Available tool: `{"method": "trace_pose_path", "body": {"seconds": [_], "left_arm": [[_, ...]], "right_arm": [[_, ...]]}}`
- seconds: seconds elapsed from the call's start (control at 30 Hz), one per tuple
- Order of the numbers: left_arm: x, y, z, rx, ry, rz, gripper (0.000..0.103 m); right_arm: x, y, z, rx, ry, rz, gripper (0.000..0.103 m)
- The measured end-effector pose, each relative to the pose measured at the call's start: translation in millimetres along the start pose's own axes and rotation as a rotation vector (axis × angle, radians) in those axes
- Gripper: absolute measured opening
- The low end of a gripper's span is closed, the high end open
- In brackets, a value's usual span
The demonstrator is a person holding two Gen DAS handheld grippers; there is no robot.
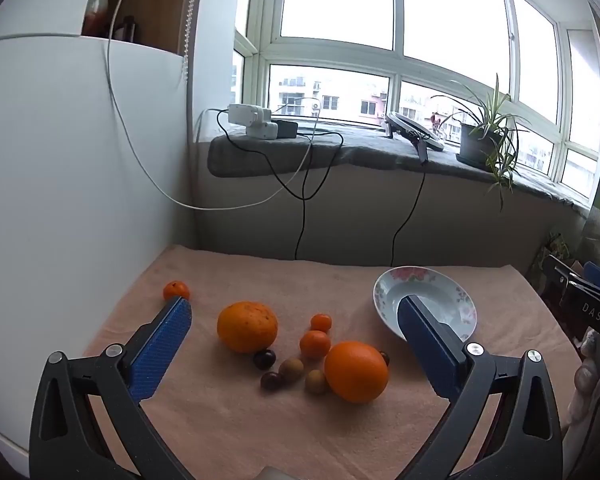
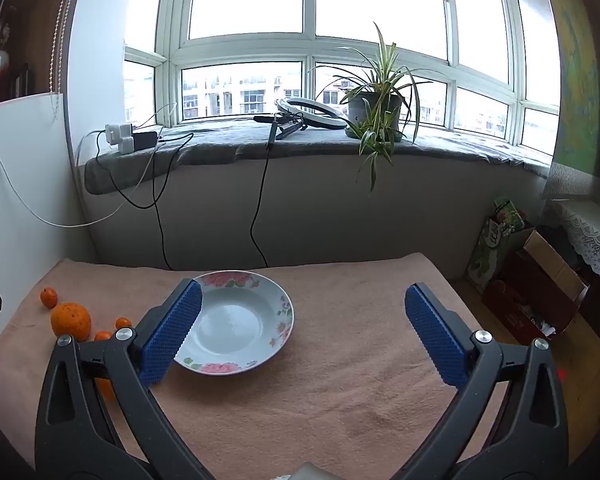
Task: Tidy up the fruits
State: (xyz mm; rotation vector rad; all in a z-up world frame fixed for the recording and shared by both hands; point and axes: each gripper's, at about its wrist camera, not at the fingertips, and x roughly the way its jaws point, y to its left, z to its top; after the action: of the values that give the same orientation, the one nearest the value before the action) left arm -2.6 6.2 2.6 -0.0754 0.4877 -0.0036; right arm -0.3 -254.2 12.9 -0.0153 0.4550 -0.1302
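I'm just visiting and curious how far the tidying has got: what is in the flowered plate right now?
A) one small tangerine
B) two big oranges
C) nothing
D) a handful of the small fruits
C: the flowered plate shows a bare white bottom, while the big oranges and the small fruits all lie on the pink towel.

Loose fruits (image 1: 300, 344) beside flowered plate (image 1: 460, 300)

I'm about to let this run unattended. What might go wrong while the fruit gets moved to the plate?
The small dark fruits lie against the big oranges, so wide jaws may nudge neighbours and set round fruit rolling. The plate is shallow; an orange could roll out. The soft pink towel may bunch under the fingertips.
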Motion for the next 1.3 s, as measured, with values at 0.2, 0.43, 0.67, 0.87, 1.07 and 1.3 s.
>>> {"method": "trace_pose_path", "body": {"seconds": [0.2, 0.43, 0.67, 0.87, 1.07, 1.3], "left_arm": [[-1.3, -2.1, -0.1, 0.005, -0.006, 0.001, 0.102], [-1.8, -3.3, -0.1, 0.003, -0.008, -0.001, 0.102], [-2.0, -2.5, 0.0, -0.001, -0.009, -0.002, 0.102], [-1.6, -1.6, -0.5, -0.005, -0.010, -0.004, 0.102], [-1.9, -1.7, -2.0, -0.007, -0.011, -0.004, 0.102], [-2.6, -1.4, -1.9, -0.008, -0.012, -0.004, 0.102]], "right_arm": [[-0.1, 0.3, -0.3, 0.000, -0.003, -0.002, 0.103], [0.3, -0.2, -0.7, 0.005, -0.002, -0.002, 0.103], [0.8, -1.3, -0.9, 0.008, 0.002, 0.000, 0.103], [0.9, -1.1, -1.6, 0.007, 0.002, 0.002, 0.103], [1.1, -0.7, -1.7, 0.007, 0.001, 0.001, 0.103], [0.9, -0.1, -1.6, 0.007, 0.001, 0.002, 0.103]]}}
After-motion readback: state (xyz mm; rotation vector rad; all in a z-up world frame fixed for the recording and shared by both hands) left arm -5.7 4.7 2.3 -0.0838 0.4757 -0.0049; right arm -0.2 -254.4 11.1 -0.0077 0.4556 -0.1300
